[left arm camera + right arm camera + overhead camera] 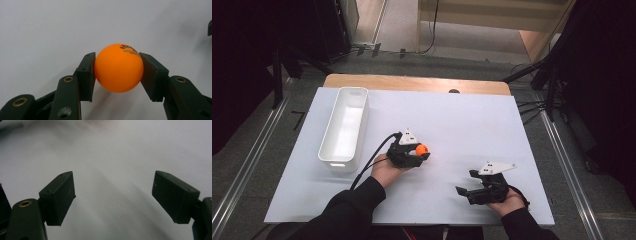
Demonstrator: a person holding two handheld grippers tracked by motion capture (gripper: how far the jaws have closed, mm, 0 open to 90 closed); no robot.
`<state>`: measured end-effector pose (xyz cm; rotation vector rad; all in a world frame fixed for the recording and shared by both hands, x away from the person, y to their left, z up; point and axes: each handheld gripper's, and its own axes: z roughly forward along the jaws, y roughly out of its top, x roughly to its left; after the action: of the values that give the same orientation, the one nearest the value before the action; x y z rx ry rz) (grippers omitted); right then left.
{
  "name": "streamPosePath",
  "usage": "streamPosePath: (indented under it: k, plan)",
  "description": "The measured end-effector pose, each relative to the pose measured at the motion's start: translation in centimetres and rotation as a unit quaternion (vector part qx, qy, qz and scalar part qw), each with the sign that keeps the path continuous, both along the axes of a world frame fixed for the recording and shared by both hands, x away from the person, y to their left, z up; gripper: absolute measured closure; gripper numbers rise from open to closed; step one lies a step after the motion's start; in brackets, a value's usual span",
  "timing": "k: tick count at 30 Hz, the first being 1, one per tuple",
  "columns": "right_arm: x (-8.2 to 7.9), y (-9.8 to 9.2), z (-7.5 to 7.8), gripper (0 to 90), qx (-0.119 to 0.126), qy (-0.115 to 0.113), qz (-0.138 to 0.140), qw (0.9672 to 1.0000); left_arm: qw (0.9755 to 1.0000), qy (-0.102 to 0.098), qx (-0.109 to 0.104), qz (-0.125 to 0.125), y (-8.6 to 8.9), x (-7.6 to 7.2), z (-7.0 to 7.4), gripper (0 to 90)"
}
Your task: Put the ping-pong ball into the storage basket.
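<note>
High view, ball: I see the small orange plastic ball (422, 148) held at the tip of my left gripper (419, 152), near the middle of the white tabletop sheet (452, 120).
High view, bin: the long white plastic bin (346, 128) lies at about nine o'clock from the ball, apart from it, and looks bare inside.
High view, right gripper: my right gripper (467, 186) rests at about four o'clock from the ball, well apart, nothing in it.
Left gripper view, grip: the two black pads (86, 72) press the ball (118, 68) from both sides, so this gripper is clamped on it; dark print sits at the ball's one o'clock.
Left gripper view, height: I cannot tell whether the ball rests on the sheet or is lifted off it.
Right gripper view, state: the right gripper (113, 195) stands with its jaws wide apart over bare white sheet (117, 150), holding nothing.
Progress: I judge the pick-up done.
Left to do: carrying the ball toward the bin at nine o'clock and letting go inside it, if the bin is the goal.
</note>
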<state>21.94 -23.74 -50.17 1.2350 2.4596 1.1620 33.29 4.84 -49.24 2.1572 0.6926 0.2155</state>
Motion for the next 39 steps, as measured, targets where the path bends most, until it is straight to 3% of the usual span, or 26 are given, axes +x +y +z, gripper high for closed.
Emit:
streamPosePath:
  k: [19,39]
  plan:
    - [0.0,0.0,0.0,17.4,0.0,-0.001,0.0,1.0,0.9989,0.005,-0.001,-0.046,0.6,-0.2,2.0,50.3]
    - [0.0,0.0,0.0,17.4,0.0,0.0,-0.001,1.0,0.9976,0.02,-0.001,-0.067,1.4,-0.3,3.2,50.2]
